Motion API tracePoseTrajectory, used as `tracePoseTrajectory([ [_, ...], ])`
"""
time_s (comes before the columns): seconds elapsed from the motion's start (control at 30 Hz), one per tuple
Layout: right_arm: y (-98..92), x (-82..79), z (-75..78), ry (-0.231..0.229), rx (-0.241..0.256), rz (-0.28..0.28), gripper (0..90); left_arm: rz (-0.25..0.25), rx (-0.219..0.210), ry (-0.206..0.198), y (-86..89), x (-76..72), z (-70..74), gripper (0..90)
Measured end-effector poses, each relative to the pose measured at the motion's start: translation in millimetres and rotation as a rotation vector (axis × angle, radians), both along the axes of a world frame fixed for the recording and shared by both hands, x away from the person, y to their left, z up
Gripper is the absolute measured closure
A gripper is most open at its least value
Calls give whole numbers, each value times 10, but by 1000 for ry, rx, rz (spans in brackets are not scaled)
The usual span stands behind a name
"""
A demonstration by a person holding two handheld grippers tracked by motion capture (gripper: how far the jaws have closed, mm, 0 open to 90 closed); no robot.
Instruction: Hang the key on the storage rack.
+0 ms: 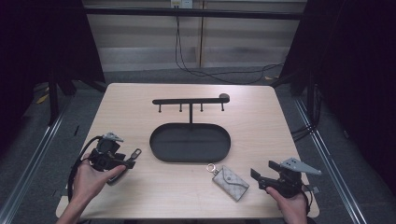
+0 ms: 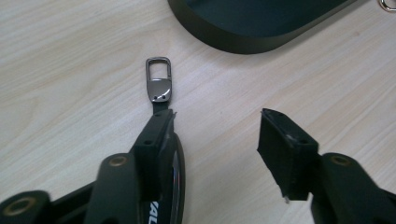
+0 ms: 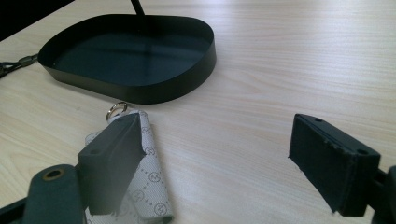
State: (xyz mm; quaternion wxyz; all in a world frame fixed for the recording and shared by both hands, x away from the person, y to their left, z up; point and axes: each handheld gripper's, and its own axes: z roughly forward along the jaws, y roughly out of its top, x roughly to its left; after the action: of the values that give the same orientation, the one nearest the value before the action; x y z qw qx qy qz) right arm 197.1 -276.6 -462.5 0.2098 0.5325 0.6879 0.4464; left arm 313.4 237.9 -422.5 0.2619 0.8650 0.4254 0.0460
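Wooden surface (image 1: 140,105) carries a black oval tray (image 1: 190,142) with a hook rack (image 1: 189,101) at centre. Your right tool (image 1: 259,177) gapes wide beside a patterned key pouch (image 1: 231,182). Your left tool (image 1: 131,161), also wide, sits against a key fob's metal clasp (image 2: 159,84).

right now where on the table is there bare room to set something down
Free: the far strip of the table behind the hook rack, and both side margins beside the oval tray. Also the near edge between the two hands. Crowded: the near left, where the left gripper sits over a key fob, and around the patterned key pouch by the right gripper.
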Motion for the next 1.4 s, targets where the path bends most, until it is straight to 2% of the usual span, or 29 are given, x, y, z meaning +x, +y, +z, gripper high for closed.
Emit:
tracePoseTrajectory([
  [0.17, 0, 1, -4, 4, -3, 6, 172, 1, 46, 11, -35, 133, 3, 481],
  [0.47, 6, 12, -15, 17, -5, 8, 172, -18, 99, 61, -116, 324, -49, 561],
  [0.53, 7, 15, -18, 18, -4, 12, 173, -22, 122, 77, -112, 380, -56, 574],
  [0.73, 6, 21, -23, 23, -4, 11, 175, -31, 141, 106, -115, 521, -68, 581],
  [0.83, 7, 22, -25, 23, -6, 11, 176, -35, 155, 117, -134, 581, -110, 581],
  [0.87, 7, 23, -25, 26, -6, 9, 177, -47, 155, 135, -139, 606, -135, 581],
  [0.93, 7, 25, -27, 29, -6, 10, 177, -46, 196, 134, -150, 644, -171, 586],
  [1.03, 10, 27, -31, 33, -4, 11, 178, -52, 196, 170, -168, 702, -226, 593],
  [1.1, 9, 31, -33, 34, -5, 11, 178, -58, 196, 173, -182, 728, -245, 593],
  [1.2, 12, 34, -36, 38, -9, 11, 178, -60, 236, 197, -223, 770, -279, 594],
  [1.4, 12, 36, -43, 42, -13, 13, 178, -56, 264, 235, -259, 861, -347, 614],
])
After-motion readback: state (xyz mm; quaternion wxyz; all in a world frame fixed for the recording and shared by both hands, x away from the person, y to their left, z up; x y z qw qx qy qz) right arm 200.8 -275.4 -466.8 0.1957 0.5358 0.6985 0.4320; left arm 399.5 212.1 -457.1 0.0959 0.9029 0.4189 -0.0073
